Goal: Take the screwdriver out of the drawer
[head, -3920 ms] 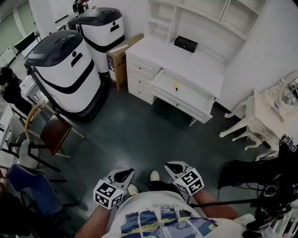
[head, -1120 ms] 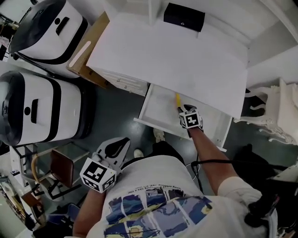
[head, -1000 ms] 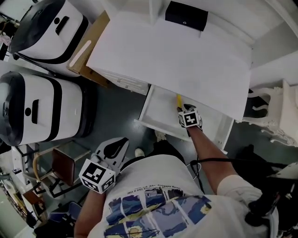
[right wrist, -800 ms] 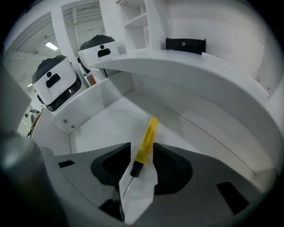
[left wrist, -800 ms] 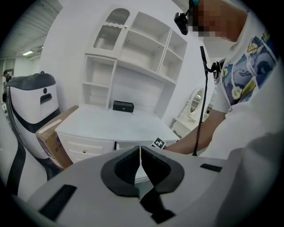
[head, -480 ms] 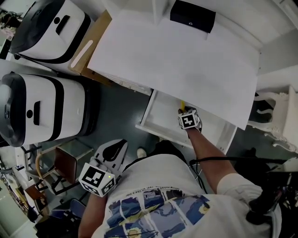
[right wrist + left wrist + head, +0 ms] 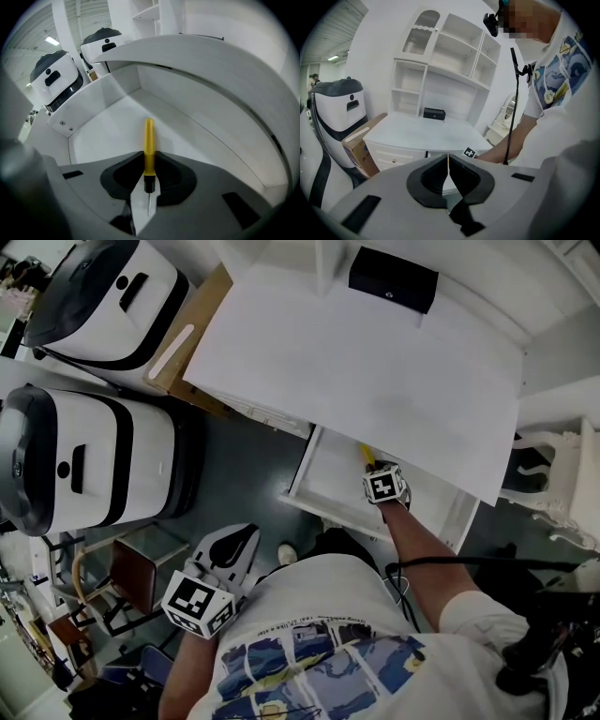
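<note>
A yellow-handled screwdriver point(image 7: 149, 140) lies in the open white drawer point(image 7: 93, 108) under the desk top. In the head view its handle tip point(image 7: 367, 453) shows just beyond my right gripper point(image 7: 373, 466), which reaches steeply down into the drawer point(image 7: 319, 493). The right gripper point(image 7: 149, 161) has its jaws closing, with the handle between the black pads point(image 7: 131, 171), which touch it on both sides. The thin shaft points back towards the camera. My left gripper point(image 7: 239, 542) hangs near my body, away from the desk. Its jaws point(image 7: 448, 171) are shut with nothing in them.
A black box point(image 7: 393, 279) sits at the back of the white desk top point(image 7: 375, 362). Two white-and-black machines point(image 7: 84, 465) and a cardboard box point(image 7: 187, 334) stand left of the desk. There is a chair point(image 7: 122, 587) at lower left and white furniture point(image 7: 562, 484) at right.
Nearly four seconds ago both grippers were at my body, far from the desk. Since then my right gripper has reached into the drawer, and over the last second it has stayed over the screwdriver.
</note>
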Tool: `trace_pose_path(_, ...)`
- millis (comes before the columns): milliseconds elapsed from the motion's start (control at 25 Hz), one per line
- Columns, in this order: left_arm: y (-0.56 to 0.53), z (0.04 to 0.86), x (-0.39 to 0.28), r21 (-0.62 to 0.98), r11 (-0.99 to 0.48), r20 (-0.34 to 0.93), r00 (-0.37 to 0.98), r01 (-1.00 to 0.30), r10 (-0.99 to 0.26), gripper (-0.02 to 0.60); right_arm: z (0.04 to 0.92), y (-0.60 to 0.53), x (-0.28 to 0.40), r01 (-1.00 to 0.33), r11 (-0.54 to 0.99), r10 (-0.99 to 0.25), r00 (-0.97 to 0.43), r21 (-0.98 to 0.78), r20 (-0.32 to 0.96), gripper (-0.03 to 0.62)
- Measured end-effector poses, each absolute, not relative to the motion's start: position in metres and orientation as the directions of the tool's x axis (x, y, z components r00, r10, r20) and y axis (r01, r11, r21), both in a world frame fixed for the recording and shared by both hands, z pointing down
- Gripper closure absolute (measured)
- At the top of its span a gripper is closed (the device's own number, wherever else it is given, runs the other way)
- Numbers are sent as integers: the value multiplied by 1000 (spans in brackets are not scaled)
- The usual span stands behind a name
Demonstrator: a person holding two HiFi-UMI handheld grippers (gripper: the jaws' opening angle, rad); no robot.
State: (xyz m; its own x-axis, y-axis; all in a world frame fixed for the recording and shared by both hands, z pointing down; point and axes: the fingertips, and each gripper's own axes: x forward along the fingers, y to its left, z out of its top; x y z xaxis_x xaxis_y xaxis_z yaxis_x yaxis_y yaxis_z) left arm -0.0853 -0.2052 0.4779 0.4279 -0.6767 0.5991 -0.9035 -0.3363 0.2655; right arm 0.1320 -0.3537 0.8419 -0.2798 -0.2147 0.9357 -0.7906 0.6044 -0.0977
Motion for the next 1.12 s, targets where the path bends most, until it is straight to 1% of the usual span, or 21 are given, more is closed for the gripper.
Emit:
trace_pose_path(400,-188,472,-97,268,-365,562,452,-892,-693,566,831,-349,137,-776,627,-240,-272,-66,932,502)
trace_pose_path(680,-169,466,-107,268,-400,522,481,-877,-705,566,796,-330,125,-745,665,-252,-289,-52,924,501)
trace_pose_path(800,-161,463,-112,269,-414,502,494,-870,-710,567,785,-334,123,-736,676,-309,-299,-13,903,502)
trace_pose_path(1120,-132,455,-121,260,-449,459,519,-855,-721,566,729,-325,120,-725,686,-407,-321,55,855,502)
